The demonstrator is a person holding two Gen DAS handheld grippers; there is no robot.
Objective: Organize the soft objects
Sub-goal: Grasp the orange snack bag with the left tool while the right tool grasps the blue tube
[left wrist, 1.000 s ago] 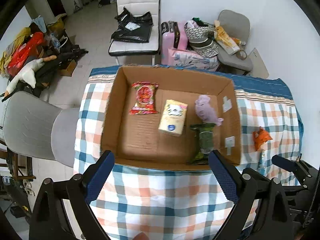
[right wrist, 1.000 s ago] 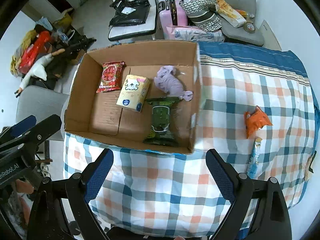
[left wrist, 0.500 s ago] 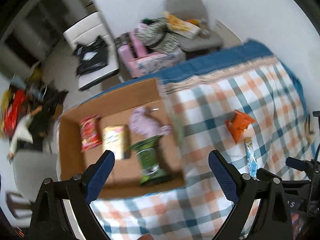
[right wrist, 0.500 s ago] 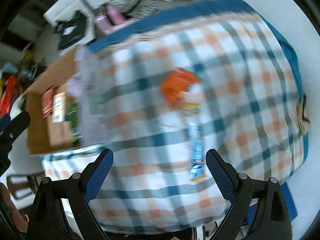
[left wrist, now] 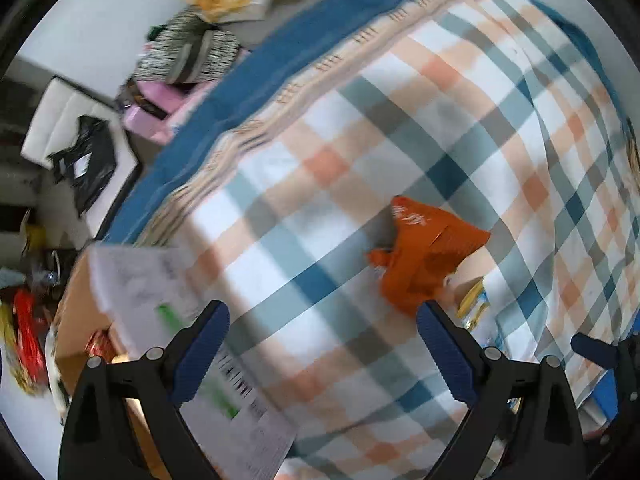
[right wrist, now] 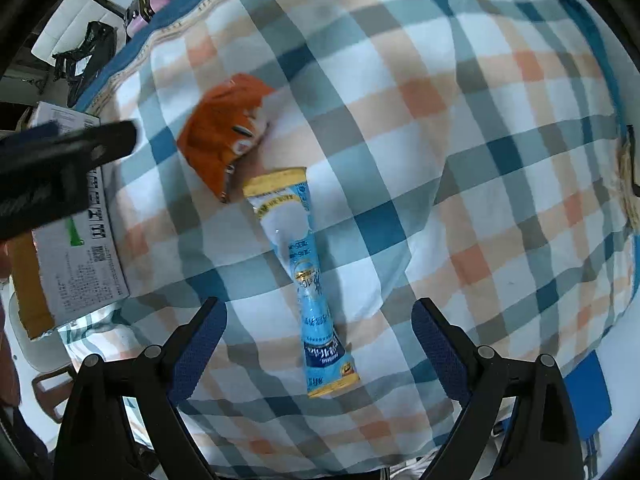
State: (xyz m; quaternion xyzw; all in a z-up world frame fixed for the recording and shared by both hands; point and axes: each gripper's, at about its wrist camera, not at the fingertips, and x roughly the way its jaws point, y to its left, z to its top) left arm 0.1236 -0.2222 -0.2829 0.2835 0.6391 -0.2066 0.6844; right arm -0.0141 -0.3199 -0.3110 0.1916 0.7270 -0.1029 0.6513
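The blue sachet (right wrist: 308, 276) lies flat on the checked cloth (right wrist: 460, 160), just beside the orange packet (right wrist: 222, 132). I judge it light, floppy and slick, so I'd pinch across its narrow middle. My right gripper (right wrist: 320, 332) hangs spread over its lower end; my left gripper (left wrist: 322, 340) is spread too, empty.

On my tabletop, two soft packets lie flat — a crumpled orange snack pouch (right wrist: 224, 132) and, just beside it, a long blue-and-yellow stick sachet (right wrist: 304, 276) angled away; the cardboard box (right wrist: 76, 240) sits at the left edge.
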